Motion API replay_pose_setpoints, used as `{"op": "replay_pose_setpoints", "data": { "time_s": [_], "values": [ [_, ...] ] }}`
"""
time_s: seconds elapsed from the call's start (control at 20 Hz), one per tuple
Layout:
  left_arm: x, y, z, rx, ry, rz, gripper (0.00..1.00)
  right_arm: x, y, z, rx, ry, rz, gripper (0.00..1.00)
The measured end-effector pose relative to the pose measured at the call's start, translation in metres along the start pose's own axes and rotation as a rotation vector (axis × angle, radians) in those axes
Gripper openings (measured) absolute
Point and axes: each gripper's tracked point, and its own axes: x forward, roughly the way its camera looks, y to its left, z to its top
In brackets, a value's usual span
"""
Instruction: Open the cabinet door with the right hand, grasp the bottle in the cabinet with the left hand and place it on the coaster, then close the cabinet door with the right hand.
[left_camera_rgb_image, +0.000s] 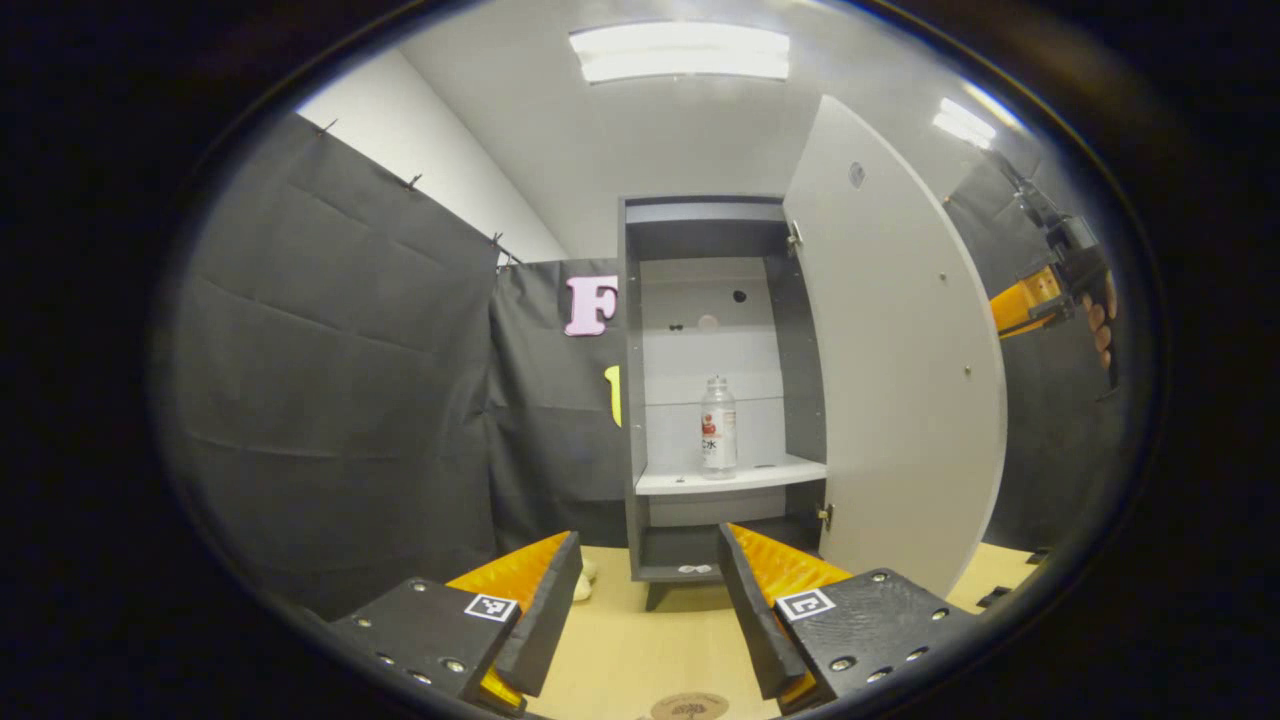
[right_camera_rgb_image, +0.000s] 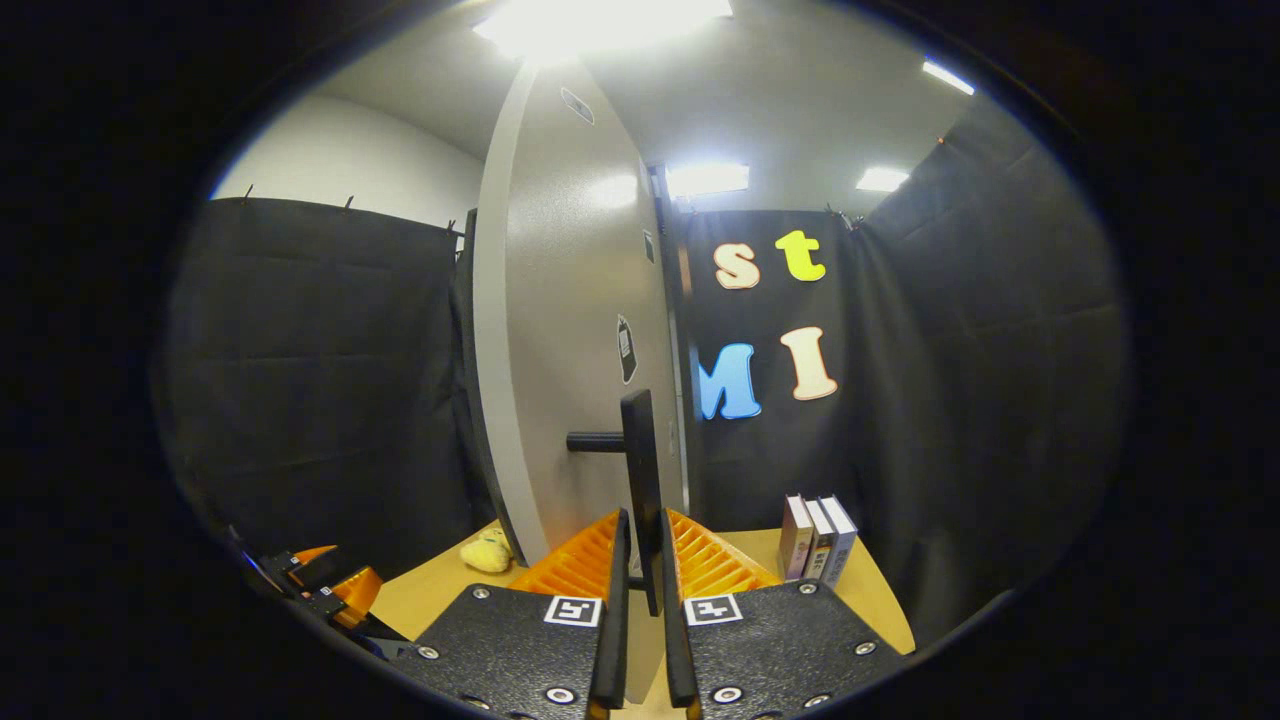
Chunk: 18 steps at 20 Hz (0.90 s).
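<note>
ok so the cabinet door (left_camera_rgb_image: 905, 350) is swung wide open on the right, and in the left gripper view you look straight into the grey cabinet (left_camera_rgb_image: 722, 385). the bottle (left_camera_rgb_image: 718, 427) stands upright on the white shelf (left_camera_rgb_image: 735, 476) inside, clear plastic with a label, nothing touching it. the left gripper (left_camera_rgb_image: 650, 570) sits near, low over the wooden table (left_camera_rgb_image: 640, 650), aimed at the cabinet with its fingers spread wide apart and nothing between them. the round coaster (left_camera_rgb_image: 690, 707) peeks in at the very bottom edge, near side of the table.

in the right gripper view the right gripper (right_camera_rgb_image: 640, 560) is pressed together on the door handle (right_camera_rgb_image: 640, 480), the dark bar running up between both fingers. a few books (right_camera_rgb_image: 818, 538) stand upright on the table to the right, and a small yellow soft toy (right_camera_rgb_image: 487, 552) lies at the left by the door's bottom edge. far right of the left gripper view you can see a hand (left_camera_rgb_image: 1100, 325) holding the other gripper behind the door.
</note>
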Motion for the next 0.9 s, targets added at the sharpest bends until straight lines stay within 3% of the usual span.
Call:
{"op": "replay_pose_setpoints", "data": {
  "time_s": [0.1,0.2,0.35,0.5,0.65,0.7,0.9],
  "values": [
    [0.0,-0.005,0.003,0.005,-0.001,0.006,0.74,0.0,-0.009,0.002,-0.016,-0.01,-0.023,0.16],
    [0.0,-0.01,0.012,0.015,-0.012,0.017,0.73,-0.002,0.002,0.0,0.01,-0.009,0.022,0.14],
    [0.003,-0.023,0.032,0.038,-0.043,0.031,0.83,-0.007,0.001,-0.003,0.009,-0.002,0.035,0.13],
    [0.019,-0.04,0.049,0.045,-0.045,0.007,0.78,-0.007,-0.006,-0.003,-0.021,-0.018,0.021,0.17],
    [0.045,-0.06,0.058,0.033,-0.039,-0.042,0.78,-0.01,-0.024,-0.006,-0.083,-0.017,-0.036,0.9],
    [0.054,-0.064,0.061,0.027,-0.041,-0.056,0.78,-0.013,-0.032,-0.005,-0.106,-0.022,-0.066,0.98],
    [0.104,-0.082,0.066,-0.002,-0.046,-0.112,0.78,-0.021,-0.051,-0.009,-0.102,-0.017,-0.182,0.98]
  ]
}}
